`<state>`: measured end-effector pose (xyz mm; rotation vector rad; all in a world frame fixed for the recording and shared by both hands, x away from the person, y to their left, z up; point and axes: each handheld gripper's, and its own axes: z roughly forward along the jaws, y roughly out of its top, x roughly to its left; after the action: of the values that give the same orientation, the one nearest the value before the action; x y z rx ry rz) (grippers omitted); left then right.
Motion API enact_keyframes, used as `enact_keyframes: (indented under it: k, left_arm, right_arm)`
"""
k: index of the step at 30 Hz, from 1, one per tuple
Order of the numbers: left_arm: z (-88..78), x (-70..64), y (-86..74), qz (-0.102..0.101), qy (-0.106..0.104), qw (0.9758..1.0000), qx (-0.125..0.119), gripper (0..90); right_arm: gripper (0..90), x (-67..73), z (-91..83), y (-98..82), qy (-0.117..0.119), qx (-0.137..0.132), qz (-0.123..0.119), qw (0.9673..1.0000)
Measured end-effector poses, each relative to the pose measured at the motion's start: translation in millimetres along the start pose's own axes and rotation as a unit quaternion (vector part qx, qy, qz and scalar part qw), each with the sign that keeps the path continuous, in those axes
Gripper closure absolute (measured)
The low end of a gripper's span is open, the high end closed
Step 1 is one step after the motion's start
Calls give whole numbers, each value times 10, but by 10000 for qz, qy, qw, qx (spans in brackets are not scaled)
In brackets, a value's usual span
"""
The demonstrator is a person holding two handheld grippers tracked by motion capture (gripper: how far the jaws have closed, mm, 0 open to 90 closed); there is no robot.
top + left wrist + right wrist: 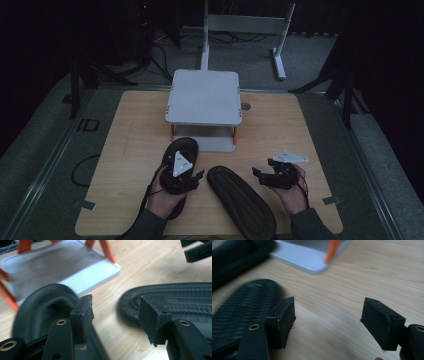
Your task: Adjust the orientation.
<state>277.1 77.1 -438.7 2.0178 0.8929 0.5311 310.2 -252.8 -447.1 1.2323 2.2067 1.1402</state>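
Black slippers lie on the wooden desk [130, 125], one [182, 150] under the left gripper [192, 181], one sole-up [240, 202] beside the right gripper [261, 176], both grippers' fingers spread and empty.

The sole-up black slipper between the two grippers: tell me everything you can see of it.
The black slipper lies upside down on the wooden table, its ribbed, rubbery-looking tread facing up. It runs diagonally, one rounded end toward the white two-tier rack, the other reaching the table's near edge. It sits between the left gripper and right gripper; both have open jaws and neither touches it. In the left gripper view its patterned sole is clear.
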Motion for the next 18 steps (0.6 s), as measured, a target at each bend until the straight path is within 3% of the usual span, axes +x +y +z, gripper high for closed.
enact_keyframes:
  k: [1, 3, 10, 15, 18]
  left_arm:
    - [0, 0, 0, 0, 0, 10000, 0, 453]
    - [17, -95, -7, 84, -131, 9999, 20, 453]
    - [42, -230, -57, 179, -283, 9994, 100, 453]
    - [55, -299, -86, 249, -374, 9989, 149, 453]
    - [72, -319, -91, 225, -429, 9987, 174, 453]
  right_arm:
    - [269, 0, 0, 0, 0, 0, 0, 10000]
    - [269, 114, -78, 62, 352, -65, -138, 9993]
    - [269, 303, -163, 135, 983, -173, -309, 9945]
    - [269, 343, -83, 103, 1327, 27, -348, 9905]
    - [269, 361, -17, 71, 1343, 194, -439, 9898]
